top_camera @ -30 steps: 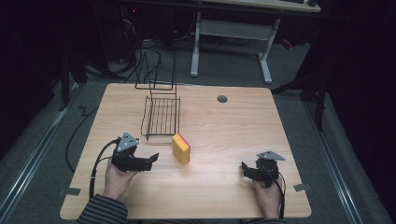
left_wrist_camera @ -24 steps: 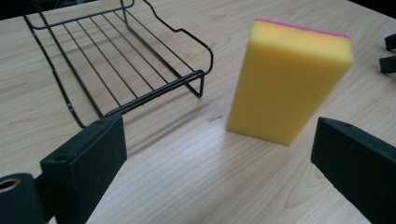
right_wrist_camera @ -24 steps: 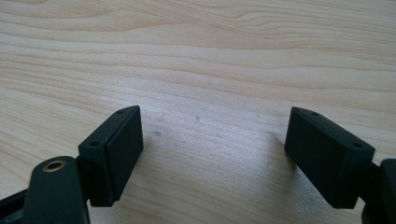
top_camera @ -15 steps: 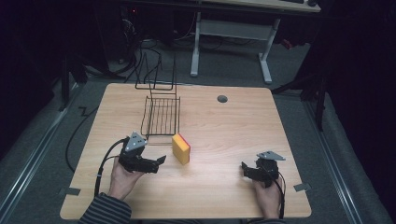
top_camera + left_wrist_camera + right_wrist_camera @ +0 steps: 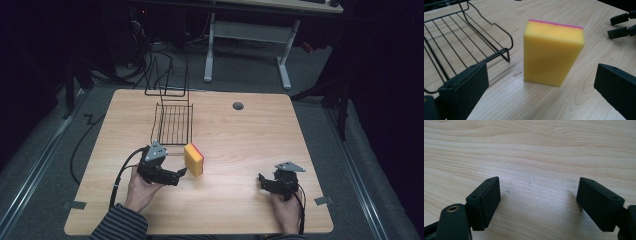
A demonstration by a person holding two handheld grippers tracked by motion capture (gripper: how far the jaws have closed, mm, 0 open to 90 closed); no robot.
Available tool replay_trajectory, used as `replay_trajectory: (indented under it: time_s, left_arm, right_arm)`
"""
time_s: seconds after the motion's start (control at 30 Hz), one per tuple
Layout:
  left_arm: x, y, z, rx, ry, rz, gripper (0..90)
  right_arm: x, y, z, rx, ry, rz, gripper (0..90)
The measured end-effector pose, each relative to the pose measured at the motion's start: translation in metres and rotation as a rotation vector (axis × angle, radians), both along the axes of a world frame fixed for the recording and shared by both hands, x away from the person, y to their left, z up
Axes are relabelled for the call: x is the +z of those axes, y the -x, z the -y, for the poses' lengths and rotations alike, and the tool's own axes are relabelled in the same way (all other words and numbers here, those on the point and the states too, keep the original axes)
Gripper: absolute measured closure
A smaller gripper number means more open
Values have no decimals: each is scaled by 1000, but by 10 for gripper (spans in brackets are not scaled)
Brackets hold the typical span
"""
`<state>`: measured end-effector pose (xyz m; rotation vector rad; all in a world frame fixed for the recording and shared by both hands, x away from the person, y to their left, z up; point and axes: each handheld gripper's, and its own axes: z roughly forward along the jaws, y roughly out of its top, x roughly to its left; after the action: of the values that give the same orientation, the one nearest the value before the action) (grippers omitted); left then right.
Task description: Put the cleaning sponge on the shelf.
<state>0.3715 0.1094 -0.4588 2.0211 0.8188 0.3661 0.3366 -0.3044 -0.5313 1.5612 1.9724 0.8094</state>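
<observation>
On a pale wooden table point(image 5: 240, 145) in a dark room, an upright yellow sponge block with a pink back point(image 5: 193, 159) stands beside a black wire rack point(image 5: 172, 122). The left gripper point(image 5: 181, 173), jaws spread, is much nearer, sponge straight ahead; the right gripper point(image 5: 262, 181) rests well apart, jaws also wide.

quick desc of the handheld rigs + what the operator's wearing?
Both handheld units are black: the left gripper and right gripper each have a two-block claw with screw holes, a grey three-cornered plate on top and a trailing black cable. The left forearm wears a striped sleeve.
</observation>
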Motion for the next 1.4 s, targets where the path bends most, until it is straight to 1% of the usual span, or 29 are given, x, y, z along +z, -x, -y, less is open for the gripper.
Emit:
replay_trajectory:
  time_s: [0.2,0.33,0.5,0.7,0.97,1.07,1.23,1.4]
  left_arm:
    - [0,-4,12,-29,-12,-1,0]
    - [-2,-5,17,-36,-12,0,0]
    - [-5,-9,20,-31,-7,-12,0]
    - [-8,-10,24,-39,-19,-6,0]
    - [-14,-17,28,-34,-18,-19,0]
    - [-16,-19,29,-35,-23,-20,0]
    - [-20,-22,33,-36,-26,-32,0]
    - [-23,-25,37,-42,-37,-33,0]
  right_arm:
    - [0,0,0,0,0,0,195]
    - [0,0,0,0,0,0,195]
    - [0,0,0,0,-1,1,195]
    - [0,0,0,0,-1,1,195]
    - [0,0,0,-1,-2,0,195]
    - [0,0,0,-1,-2,0,195]
    - [0,0,0,-1,-2,0,195]
    - [0,0,0,-1,-2,1,195]
